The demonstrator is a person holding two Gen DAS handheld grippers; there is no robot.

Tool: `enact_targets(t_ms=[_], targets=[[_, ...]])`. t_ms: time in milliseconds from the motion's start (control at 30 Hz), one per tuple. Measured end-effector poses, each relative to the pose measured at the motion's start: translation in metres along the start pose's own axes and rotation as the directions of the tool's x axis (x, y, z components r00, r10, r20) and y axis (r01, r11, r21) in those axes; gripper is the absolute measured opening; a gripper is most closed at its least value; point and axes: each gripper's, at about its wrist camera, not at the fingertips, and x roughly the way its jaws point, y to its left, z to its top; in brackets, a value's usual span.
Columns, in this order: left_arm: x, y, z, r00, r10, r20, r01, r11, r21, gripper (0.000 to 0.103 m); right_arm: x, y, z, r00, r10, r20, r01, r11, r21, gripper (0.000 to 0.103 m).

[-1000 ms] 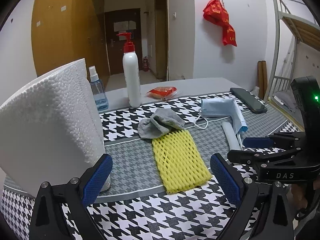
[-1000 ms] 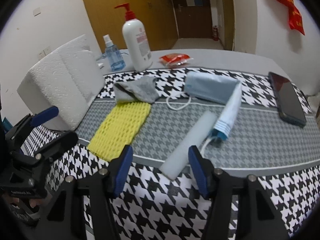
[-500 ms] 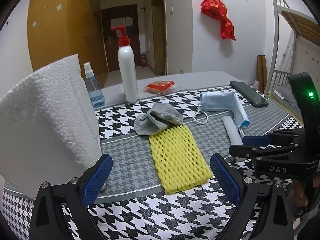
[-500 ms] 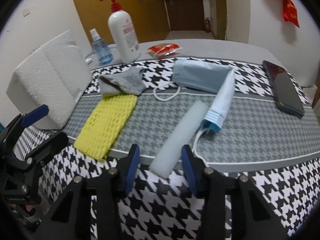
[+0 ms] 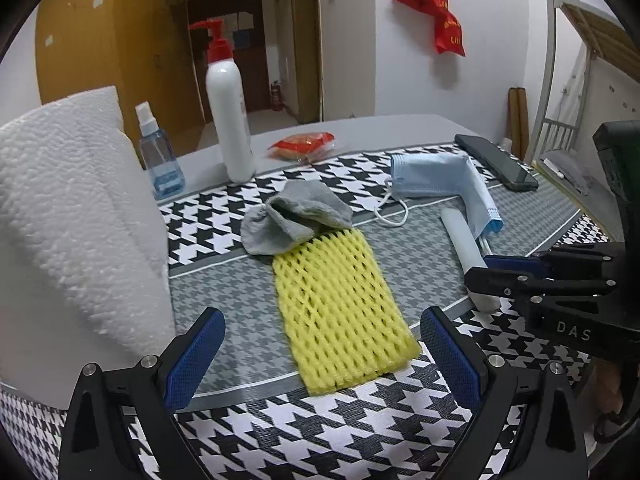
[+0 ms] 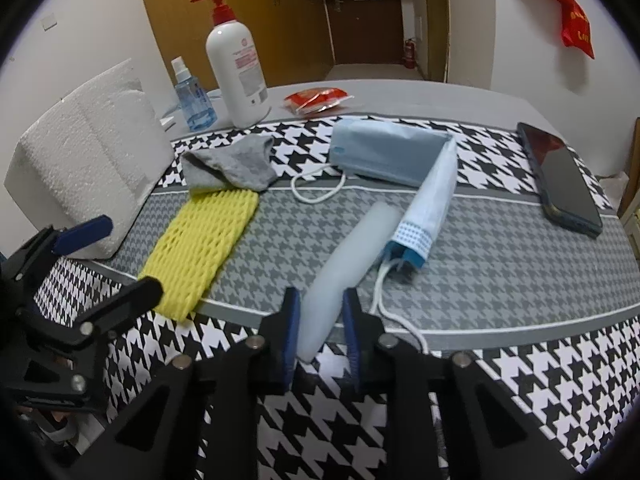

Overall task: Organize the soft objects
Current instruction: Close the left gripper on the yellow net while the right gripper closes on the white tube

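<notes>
A yellow foam net lies on the houndstooth cloth, its far end touching a crumpled grey sock. My left gripper hangs open just in front of the net's near end, nothing between its fingers. To the right lies a white foam strip beside two pale blue face masks. My right gripper has its jaws closing on the strip's near end, both blue pads against its sides. The left wrist view shows that same right gripper at the strip.
A white paper towel pack stands close on the left. Behind are a pump bottle, a small spray bottle and a red packet. A dark phone lies at the far right. Mask ear loops trail near the strip.
The right jaws have narrowed from well apart to touching the foam strip's sides. The left gripper has drifted a little forward and down toward the yellow net, still open.
</notes>
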Motion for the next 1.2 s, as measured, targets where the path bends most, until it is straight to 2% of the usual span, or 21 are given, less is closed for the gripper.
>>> enact_targets(t_ms=[167,267,400,533,733,867,933,1033,1200], targets=[[0.011,-0.001,0.002,0.999,0.009,-0.04,-0.01,1.0,-0.007,0.099,0.001,-0.001,0.0,1.0,0.012,0.003,-0.012,1.0,0.004,0.023],[0.016,0.001,0.002,0.998,-0.008,-0.057,0.006,1.0,-0.025,0.098,0.001,-0.001,0.0,1.0,0.014,0.004,-0.014,1.0,0.006,0.023],[0.022,0.003,0.003,0.996,-0.026,-0.08,0.023,0.999,-0.031,0.085,0.0,-0.002,-0.001,1.0,0.014,0.0,-0.014,1.0,0.009,0.024],[0.026,0.007,0.005,0.994,-0.042,-0.098,0.037,0.998,-0.05,0.078,0.0,-0.001,0.0,1.0,0.007,-0.005,-0.007,1.0,0.007,0.024],[0.025,0.002,0.005,0.991,-0.094,-0.099,0.09,0.995,-0.038,0.057,0.001,0.0,0.002,1.0,0.0,-0.008,0.0,1.0,0.009,0.024],[0.026,0.001,0.006,0.979,-0.173,-0.107,0.17,0.985,-0.039,0.033,0.002,0.002,0.003,1.0,-0.001,-0.016,0.001,1.0,0.003,0.028],[0.026,0.001,0.006,0.97,-0.216,-0.108,0.212,0.976,-0.041,0.024,0.002,0.005,0.004,1.0,-0.01,-0.02,0.01,1.0,-0.005,0.03],[0.024,-0.001,0.006,0.968,-0.232,-0.1,0.229,0.973,-0.033,0.022,0.003,0.009,0.005,0.999,-0.037,-0.025,0.036,0.999,-0.027,0.034],[0.018,-0.002,0.004,0.969,-0.237,-0.074,0.236,0.972,-0.021,0.021,0.004,0.013,0.008,0.997,-0.063,-0.036,0.061,0.997,-0.042,0.035]])
